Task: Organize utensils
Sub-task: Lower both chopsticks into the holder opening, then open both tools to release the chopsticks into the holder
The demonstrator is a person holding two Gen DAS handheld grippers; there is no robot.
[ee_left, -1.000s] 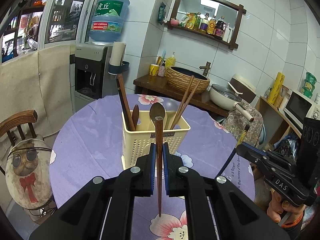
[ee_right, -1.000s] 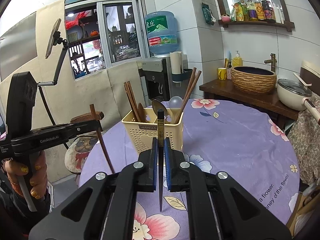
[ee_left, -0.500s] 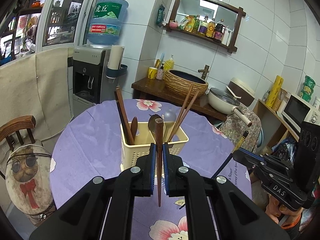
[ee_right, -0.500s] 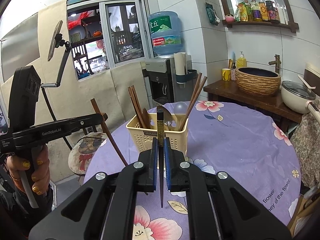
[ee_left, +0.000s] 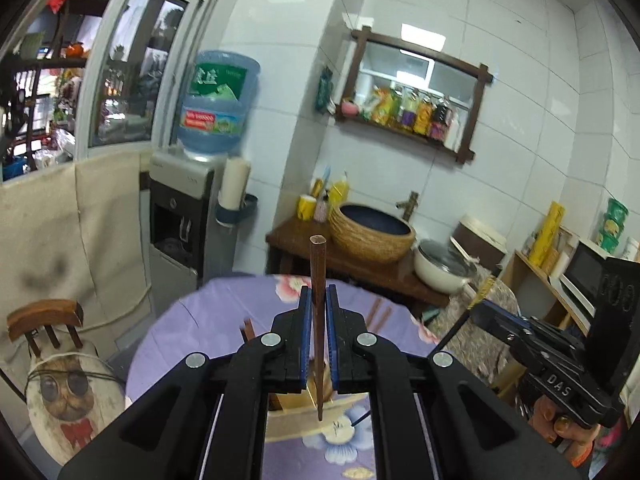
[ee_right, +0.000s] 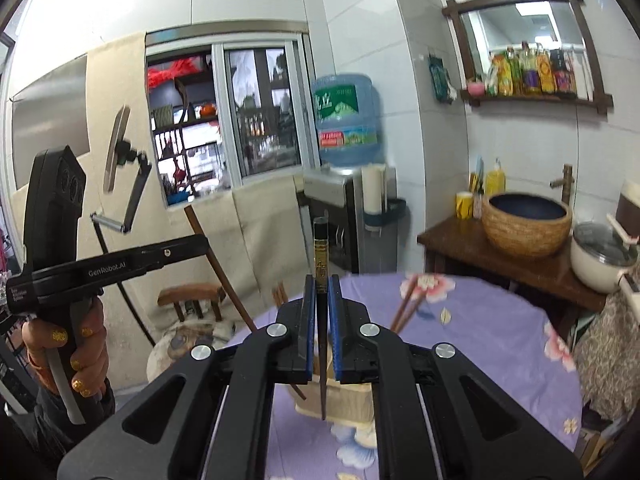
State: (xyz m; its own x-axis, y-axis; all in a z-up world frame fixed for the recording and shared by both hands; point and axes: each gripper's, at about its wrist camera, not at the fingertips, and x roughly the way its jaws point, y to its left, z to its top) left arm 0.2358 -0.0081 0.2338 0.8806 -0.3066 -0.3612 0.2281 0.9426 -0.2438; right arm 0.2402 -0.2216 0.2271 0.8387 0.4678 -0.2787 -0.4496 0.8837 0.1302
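- The left hand-held gripper (ee_left: 316, 312) was clamped on a brown wooden chopstick (ee_left: 317, 280), its blue pads tight against the shaft on both sides.
- The brown wooden chopstick stood near upright, blunt end above the fingers and thin tip below them.
- The right hand-held gripper (ee_right: 319, 304) was clamped in the same way on a black chopstick (ee_right: 321, 256) with gold markings near its top; this also stood near upright, tip downward.
- In the right wrist view, the left hand-held gripper appeared at the left edge, carried by a hand (ee_right: 66, 356) with glitter-painted nails, the brown chopstick slanting down from it.
- In the left wrist view, the right hand-held gripper appeared at the right edge, with fingers visible beneath it.
- A cream utensil holder (ee_right: 348, 400) stood on the bench (ee_right: 480, 360) directly below both grippers, largely hidden by the fingers.
- Further chopsticks (ee_right: 406, 304) leaned out of the holder; its compartments could not be made out.
- The bench carried a purple floral cloth.
- A wooden chair (ee_left: 44, 320) stood beside the bench; a water dispenser (ee_left: 180, 216) and a woven basin (ee_left: 372, 236) on a side counter stood behind it.
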